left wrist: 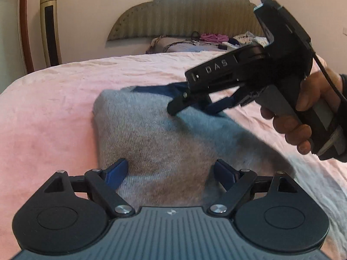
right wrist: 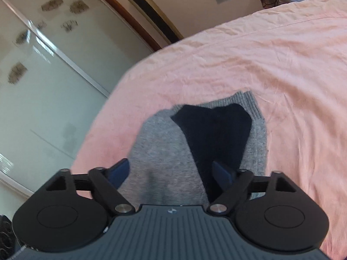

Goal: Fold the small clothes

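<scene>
In the left wrist view the left tongs point(left wrist: 170, 172) gape over a grey knit garment point(left wrist: 151, 138) on the pink bed sheet point(left wrist: 54, 112), the right tongs point(left wrist: 195, 106) spread at its far edge; the right wrist view shows the right tongs point(right wrist: 171, 172) parted above the garment's dark neck opening point(right wrist: 214, 125).

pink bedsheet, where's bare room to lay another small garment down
The pink bedsheet is bare on both sides of the grey knit garment and beyond it, up to the clutter of clothes by the headboard. It is crowded over the garment, where the right gripper and left gripper hover open.
</scene>
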Action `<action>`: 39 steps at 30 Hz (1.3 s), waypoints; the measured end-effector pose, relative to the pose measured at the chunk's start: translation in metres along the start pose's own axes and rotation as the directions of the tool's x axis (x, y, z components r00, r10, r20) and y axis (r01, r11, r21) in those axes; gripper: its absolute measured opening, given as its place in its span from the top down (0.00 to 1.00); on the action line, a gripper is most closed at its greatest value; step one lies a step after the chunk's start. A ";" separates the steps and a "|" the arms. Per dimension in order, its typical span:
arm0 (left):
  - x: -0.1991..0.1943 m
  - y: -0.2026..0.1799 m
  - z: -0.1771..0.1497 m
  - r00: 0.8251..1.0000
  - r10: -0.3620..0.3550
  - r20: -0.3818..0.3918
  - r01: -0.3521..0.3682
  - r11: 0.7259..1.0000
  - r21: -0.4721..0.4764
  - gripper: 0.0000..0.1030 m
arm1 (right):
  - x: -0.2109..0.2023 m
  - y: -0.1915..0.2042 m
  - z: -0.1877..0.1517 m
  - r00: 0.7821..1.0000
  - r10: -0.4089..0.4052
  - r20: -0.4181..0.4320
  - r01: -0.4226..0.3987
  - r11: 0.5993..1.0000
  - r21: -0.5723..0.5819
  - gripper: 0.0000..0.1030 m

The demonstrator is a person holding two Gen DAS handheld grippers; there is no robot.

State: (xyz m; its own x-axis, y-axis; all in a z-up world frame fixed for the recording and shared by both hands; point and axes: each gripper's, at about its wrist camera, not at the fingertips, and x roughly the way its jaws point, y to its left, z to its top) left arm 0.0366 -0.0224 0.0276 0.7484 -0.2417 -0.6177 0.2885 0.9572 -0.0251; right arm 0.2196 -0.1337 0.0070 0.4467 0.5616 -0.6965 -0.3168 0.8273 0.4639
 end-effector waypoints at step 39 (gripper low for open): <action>-0.026 0.101 -0.037 0.946 -0.324 0.005 0.246 0.708 -0.662 0.04 | -0.088 -0.058 -0.101 0.993 0.098 0.069 -0.112 0.963 0.244 0.20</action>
State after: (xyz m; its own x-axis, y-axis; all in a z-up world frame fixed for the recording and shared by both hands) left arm 0.0237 0.0870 0.0120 0.6175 -0.5394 -0.5725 -0.0071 0.7239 -0.6898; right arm 0.1145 -0.2327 -0.0143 0.4703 0.6394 -0.6082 -0.1510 0.7374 0.6584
